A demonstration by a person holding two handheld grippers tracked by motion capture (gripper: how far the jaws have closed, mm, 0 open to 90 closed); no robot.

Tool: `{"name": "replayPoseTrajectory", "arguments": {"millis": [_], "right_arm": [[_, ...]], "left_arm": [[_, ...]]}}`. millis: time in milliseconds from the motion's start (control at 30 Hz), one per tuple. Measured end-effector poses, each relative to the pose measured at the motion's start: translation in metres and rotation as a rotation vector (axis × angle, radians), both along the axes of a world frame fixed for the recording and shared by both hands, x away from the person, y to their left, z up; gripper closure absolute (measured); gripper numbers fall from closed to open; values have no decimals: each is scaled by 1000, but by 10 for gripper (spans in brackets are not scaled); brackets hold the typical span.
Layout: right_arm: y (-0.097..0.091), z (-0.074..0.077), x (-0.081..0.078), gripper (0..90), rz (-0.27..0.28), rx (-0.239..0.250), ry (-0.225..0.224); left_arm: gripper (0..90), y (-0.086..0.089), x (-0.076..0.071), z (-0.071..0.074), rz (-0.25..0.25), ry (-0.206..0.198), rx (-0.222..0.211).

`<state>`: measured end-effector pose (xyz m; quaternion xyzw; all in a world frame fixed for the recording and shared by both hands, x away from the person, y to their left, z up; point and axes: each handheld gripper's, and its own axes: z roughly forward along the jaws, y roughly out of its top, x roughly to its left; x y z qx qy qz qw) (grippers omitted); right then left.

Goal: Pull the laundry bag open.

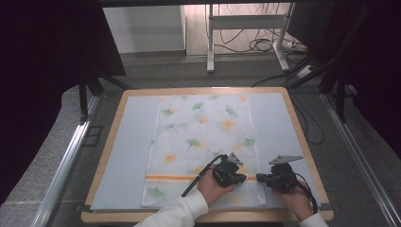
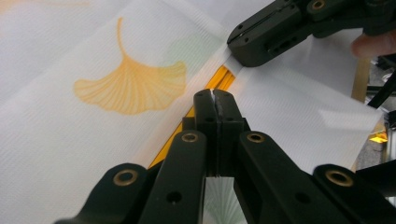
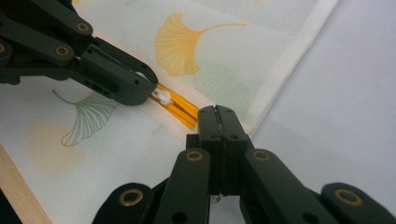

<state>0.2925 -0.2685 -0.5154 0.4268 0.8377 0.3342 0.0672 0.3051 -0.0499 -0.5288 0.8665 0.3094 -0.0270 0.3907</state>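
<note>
near the front edge of the tabletop (image 1: 118,156), a white cloth (image 1: 203,137) printed with ginkgo leaves lies flat on a pale blue mat. the left gripper (image 1: 242,178) and right gripper (image 1: 259,178) meet tip to tip at the cloth's orange stripe (image 1: 170,178), by its right hem. each gripper's jaws are pressed together, seemingly pinching a thin fold of the cloth.

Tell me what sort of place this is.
Probably a lab recording station: black curtains around a wooden table with a pale mat, loose cables on the floor, and a leaf-print cloth laid out for handling.
</note>
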Motion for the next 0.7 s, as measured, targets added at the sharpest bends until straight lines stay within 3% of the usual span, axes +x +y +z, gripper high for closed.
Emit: {"name": "replayPoseTrajectory", "arguments": {"millis": [700], "right_arm": [[-1, 0, 1, 899, 3, 6, 5]], "left_arm": [[900, 22, -2, -1, 5, -12, 11]]}}
